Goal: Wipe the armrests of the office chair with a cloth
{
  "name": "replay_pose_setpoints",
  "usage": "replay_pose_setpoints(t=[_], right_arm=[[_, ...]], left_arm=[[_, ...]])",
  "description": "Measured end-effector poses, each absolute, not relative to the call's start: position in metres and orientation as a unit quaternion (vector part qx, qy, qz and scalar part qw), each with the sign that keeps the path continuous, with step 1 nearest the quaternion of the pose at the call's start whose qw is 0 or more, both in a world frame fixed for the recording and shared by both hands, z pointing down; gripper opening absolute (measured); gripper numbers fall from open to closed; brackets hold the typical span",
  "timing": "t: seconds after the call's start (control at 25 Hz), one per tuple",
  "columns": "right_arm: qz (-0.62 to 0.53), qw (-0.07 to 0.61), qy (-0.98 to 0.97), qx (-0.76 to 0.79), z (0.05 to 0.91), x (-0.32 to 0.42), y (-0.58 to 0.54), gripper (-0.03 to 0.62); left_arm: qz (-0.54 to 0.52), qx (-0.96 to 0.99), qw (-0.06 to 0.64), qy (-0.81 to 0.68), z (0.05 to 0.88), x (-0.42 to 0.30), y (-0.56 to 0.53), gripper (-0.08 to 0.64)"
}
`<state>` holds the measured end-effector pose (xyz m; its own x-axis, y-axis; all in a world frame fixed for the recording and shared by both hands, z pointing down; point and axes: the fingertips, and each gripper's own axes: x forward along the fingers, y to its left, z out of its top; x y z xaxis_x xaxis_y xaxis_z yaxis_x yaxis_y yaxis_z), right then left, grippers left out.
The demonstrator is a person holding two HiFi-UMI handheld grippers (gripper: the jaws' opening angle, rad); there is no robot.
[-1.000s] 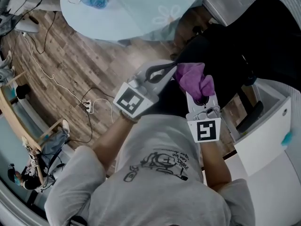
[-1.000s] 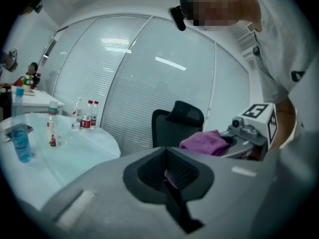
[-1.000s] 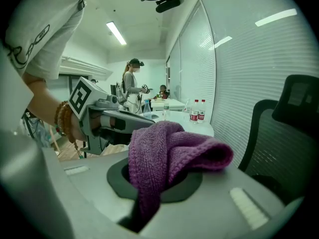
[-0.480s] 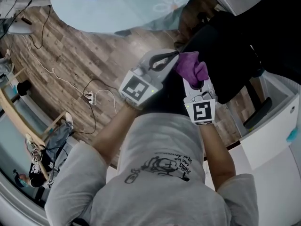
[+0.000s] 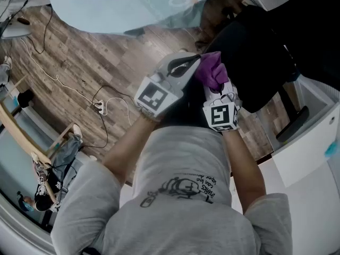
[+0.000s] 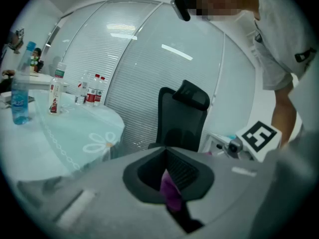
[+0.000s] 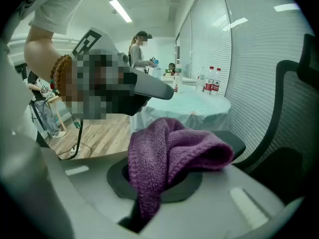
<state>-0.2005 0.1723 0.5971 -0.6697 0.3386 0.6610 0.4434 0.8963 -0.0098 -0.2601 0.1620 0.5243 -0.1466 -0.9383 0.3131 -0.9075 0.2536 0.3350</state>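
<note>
Looking steeply down from the head view, a person in a grey T-shirt holds two grippers close together in front of the chest. The left claw [image 5: 197, 62] and the right claw [image 5: 217, 85] meet at a bunched purple cloth [image 5: 211, 70]. The cloth is held in the air just beside the dark seat of the black office chair [image 5: 255, 57], not on it. One black armrest [image 5: 291, 125] sticks out lower right, well apart from the cloth, next to a white cabinet [image 5: 313, 158]. A round pale blue table [image 5: 133, 9] fills the top of the view. Loose cables [image 5: 114, 104] trail over the wooden floor [image 5: 79, 68] on the left.

In the left gripper view, the left claw [image 6: 173, 205] is drawn together, with a narrow strip of the purple cloth [image 6: 171, 190] pinched in the seam between its jaws. Beyond it stands the office chair [image 6: 180, 116], upright, its headrest at the top. The table [image 6: 75, 133] on the left carries several bottles [image 6: 89, 88]; a clear blue one stands apart from the others, nearer the edge.

In the right gripper view, the right claw [image 7: 144, 210] is clamped on the cloth [image 7: 169, 153], which bulges up out of the jaws and folds over to the right. The mesh back of the office chair [image 7: 294, 123] rises at the right edge. The table [image 7: 199, 106] with bottles [image 7: 212, 87] lies behind, and a person [image 7: 137, 51] stands in the distance.
</note>
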Motion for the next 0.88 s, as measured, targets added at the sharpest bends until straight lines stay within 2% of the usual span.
replay_pose_setpoints(t=[0.4, 0.88], right_arm=[[-0.115, 0.348, -0.905, -0.218, 0.6, -0.224, 0.14, 0.031], [-0.179, 0.353, -0.896, -0.202, 0.609, -0.285, 0.048, 0.031]], left_arm=[[-0.034, 0.612, 0.235, -0.754, 0.522, -0.259, 0.16, 0.0], [-0.029, 0.618, 0.236, -0.749, 0.522, -0.253, 0.161, 0.0]])
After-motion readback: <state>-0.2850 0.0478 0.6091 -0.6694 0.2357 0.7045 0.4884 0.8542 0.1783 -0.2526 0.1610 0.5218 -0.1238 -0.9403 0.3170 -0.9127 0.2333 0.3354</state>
